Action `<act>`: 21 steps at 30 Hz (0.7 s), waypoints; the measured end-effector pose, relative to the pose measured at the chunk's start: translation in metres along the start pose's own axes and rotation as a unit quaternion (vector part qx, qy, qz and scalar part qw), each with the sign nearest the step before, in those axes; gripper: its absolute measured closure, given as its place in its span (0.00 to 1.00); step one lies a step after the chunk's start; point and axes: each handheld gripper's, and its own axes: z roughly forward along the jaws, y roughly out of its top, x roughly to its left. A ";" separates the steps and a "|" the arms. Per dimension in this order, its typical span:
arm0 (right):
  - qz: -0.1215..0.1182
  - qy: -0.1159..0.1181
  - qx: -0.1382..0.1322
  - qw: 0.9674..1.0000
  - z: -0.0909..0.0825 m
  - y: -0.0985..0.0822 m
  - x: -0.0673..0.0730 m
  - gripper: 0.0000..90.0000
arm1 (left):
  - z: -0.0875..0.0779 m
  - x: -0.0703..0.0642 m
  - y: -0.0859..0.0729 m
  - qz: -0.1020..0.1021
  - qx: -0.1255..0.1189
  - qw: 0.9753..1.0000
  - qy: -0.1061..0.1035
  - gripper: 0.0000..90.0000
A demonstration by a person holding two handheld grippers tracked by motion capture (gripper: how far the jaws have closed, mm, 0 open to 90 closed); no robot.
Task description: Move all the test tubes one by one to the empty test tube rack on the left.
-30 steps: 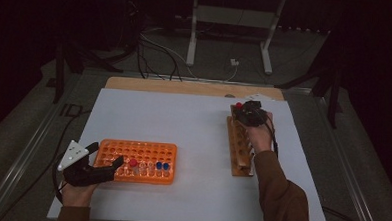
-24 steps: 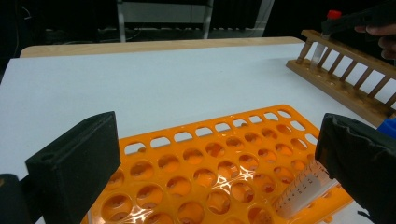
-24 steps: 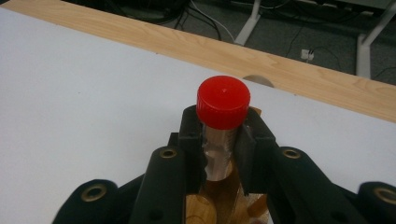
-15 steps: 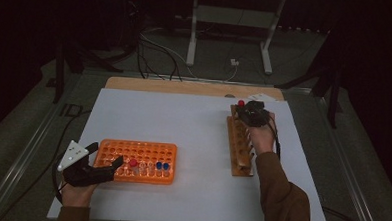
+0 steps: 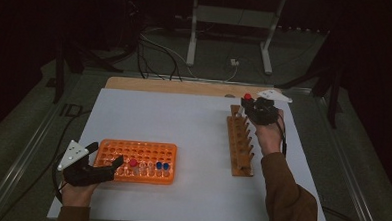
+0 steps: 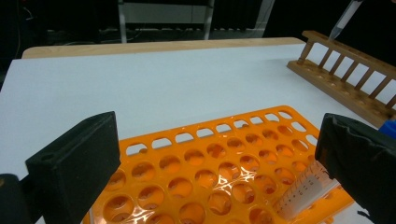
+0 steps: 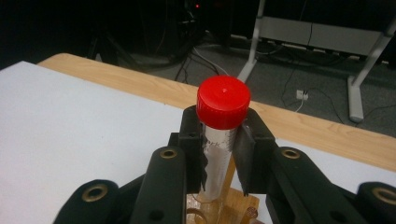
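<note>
The right gripper (image 7: 219, 154) is clamped on a red-capped tube (image 7: 219, 140) just above the far end of the wooden rack (image 5: 240, 142); transfer to the orange rack (image 5: 137, 160), which holds a few tubes, remains. The left gripper (image 5: 101, 161) stands open at the orange rack's left end. A white table (image 5: 183, 125) stands in a dark room with floor cables.

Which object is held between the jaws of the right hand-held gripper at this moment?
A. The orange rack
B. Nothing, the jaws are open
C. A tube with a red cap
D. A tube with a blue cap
C. In the right gripper view, the right hand-held gripper has its jaws pressed on both sides of a clear tube with a red cap, just above the wooden rack.
</note>
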 end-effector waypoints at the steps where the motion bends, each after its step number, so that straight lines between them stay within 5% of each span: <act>1: 0.000 0.002 -0.002 1.000 -0.002 0.001 0.000 0.83 | -0.001 0.000 0.001 0.000 -0.001 1.000 0.000 0.01; 10: 0.001 0.031 -0.005 1.000 -0.012 0.002 0.008 0.83 | -0.001 -0.003 0.012 0.009 -0.007 1.000 -0.003 0.01; 21: 0.006 0.095 0.012 0.995 -0.011 0.000 0.035 0.83 | 0.011 -0.014 0.031 0.035 -0.003 0.999 -0.019 0.01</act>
